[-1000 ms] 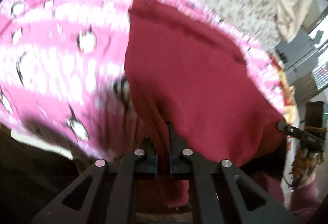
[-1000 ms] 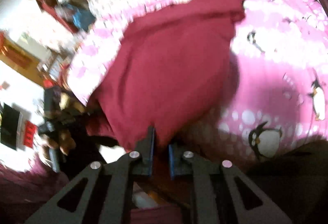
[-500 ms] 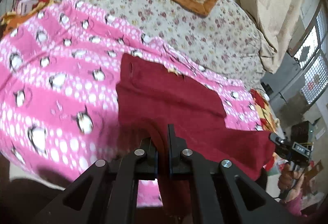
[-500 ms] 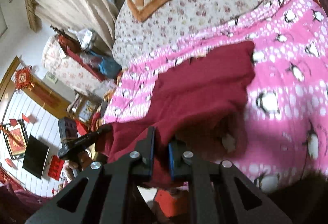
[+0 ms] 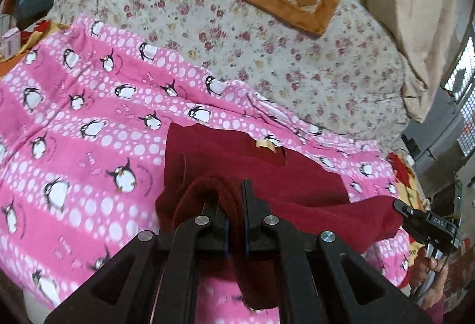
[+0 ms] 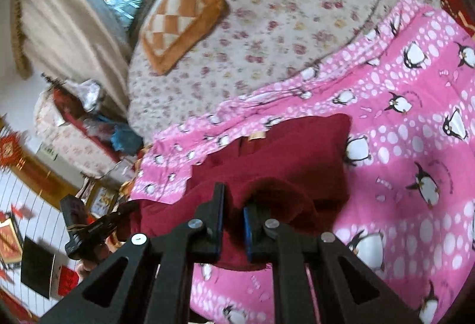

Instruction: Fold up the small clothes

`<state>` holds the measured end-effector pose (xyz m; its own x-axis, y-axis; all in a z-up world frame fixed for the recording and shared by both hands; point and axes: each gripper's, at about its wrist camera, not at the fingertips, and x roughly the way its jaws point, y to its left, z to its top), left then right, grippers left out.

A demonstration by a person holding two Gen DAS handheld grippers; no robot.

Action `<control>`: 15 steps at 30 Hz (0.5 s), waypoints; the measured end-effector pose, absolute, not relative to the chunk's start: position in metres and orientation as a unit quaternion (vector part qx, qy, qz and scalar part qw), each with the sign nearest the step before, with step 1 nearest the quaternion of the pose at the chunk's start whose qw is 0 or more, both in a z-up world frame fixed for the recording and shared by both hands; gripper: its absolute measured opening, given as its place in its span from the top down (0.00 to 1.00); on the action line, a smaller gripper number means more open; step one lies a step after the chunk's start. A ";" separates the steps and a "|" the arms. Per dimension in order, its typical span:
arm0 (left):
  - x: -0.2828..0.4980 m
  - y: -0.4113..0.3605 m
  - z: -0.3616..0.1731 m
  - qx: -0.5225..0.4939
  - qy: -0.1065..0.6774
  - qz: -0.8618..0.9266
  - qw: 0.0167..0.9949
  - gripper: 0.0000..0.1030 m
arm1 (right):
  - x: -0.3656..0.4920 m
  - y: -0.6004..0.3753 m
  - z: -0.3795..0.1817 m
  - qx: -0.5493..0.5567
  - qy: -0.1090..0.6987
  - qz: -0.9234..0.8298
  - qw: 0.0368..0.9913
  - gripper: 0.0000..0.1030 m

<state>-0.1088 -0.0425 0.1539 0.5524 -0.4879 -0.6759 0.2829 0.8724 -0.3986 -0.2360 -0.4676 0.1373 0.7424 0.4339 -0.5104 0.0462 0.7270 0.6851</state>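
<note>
Dark red garment point(image 5: 297, 184) is lying on pink penguin blanket point(image 5: 89, 116); left gripper point(image 5: 234, 199) and right gripper point(image 6: 233, 202) are each clamping one near-edge fold.

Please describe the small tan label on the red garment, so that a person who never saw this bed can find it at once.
On the bed, over the floral sheet, lies a pink penguin blanket, and on it a dark red garment. At the garment's far edge sits the tan label, the only pale patch on the plain red cloth.
</note>
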 end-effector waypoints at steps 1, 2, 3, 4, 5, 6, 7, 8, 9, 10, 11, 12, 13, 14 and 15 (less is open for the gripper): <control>-0.103 -0.045 0.150 -0.124 0.421 -0.218 0.871 1.00 | -0.226 -0.471 0.132 0.353 0.347 0.106 0.863 0.90; -0.093 -0.047 0.145 -0.127 0.426 -0.215 0.869 1.00 | -0.218 -0.473 0.127 0.352 0.351 0.099 0.862 0.90; -0.082 -0.050 0.139 -0.131 0.433 -0.210 0.867 1.00 | -0.210 -0.476 0.122 0.353 0.356 0.093 0.860 0.90; -0.073 -0.050 0.133 -0.136 0.438 -0.206 0.864 1.00 | -0.205 -0.478 0.118 0.356 0.360 0.090 0.858 0.90; -0.060 -0.051 0.125 -0.147 0.446 -0.201 0.860 1.00 | -0.194 -0.482 0.112 0.360 0.366 0.084 0.854 0.90; -0.051 -0.051 0.119 -0.155 0.452 -0.199 0.856 1.00 | -0.185 -0.484 0.107 0.360 0.371 0.081 0.852 0.90; -0.045 -0.052 0.115 -0.160 0.456 -0.197 0.853 1.00 | -0.176 -0.486 0.103 0.359 0.376 0.077 0.851 0.90; -0.034 -0.053 0.108 -0.166 0.460 -0.192 0.851 1.00 | -0.172 -0.486 0.101 0.357 0.380 0.074 0.850 0.90; -0.029 -0.054 0.104 -0.167 0.461 -0.190 0.850 1.00 | -0.161 -0.487 0.095 0.357 0.385 0.070 0.848 0.90; -0.022 -0.056 0.099 -0.168 0.463 -0.188 0.850 1.00 | -0.154 -0.488 0.092 0.357 0.389 0.068 0.847 0.90; -0.014 -0.057 0.092 -0.170 0.468 -0.186 0.847 1.00 | -0.148 -0.489 0.087 0.357 0.392 0.065 0.845 0.90; -0.010 -0.058 0.086 -0.172 0.470 -0.187 0.845 1.00 | -0.139 -0.490 0.081 0.357 0.397 0.058 0.844 0.90; -0.005 -0.058 0.080 -0.175 0.473 -0.187 0.843 1.00 | -0.130 -0.492 0.073 0.360 0.401 0.051 0.841 0.90; -0.001 -0.056 0.072 -0.180 0.477 -0.185 0.840 1.00 | -0.125 -0.494 0.068 0.364 0.405 0.047 0.838 0.90; 0.003 -0.055 0.065 -0.187 0.483 -0.185 0.835 1.00 | -0.119 -0.496 0.061 0.368 0.411 0.043 0.833 0.89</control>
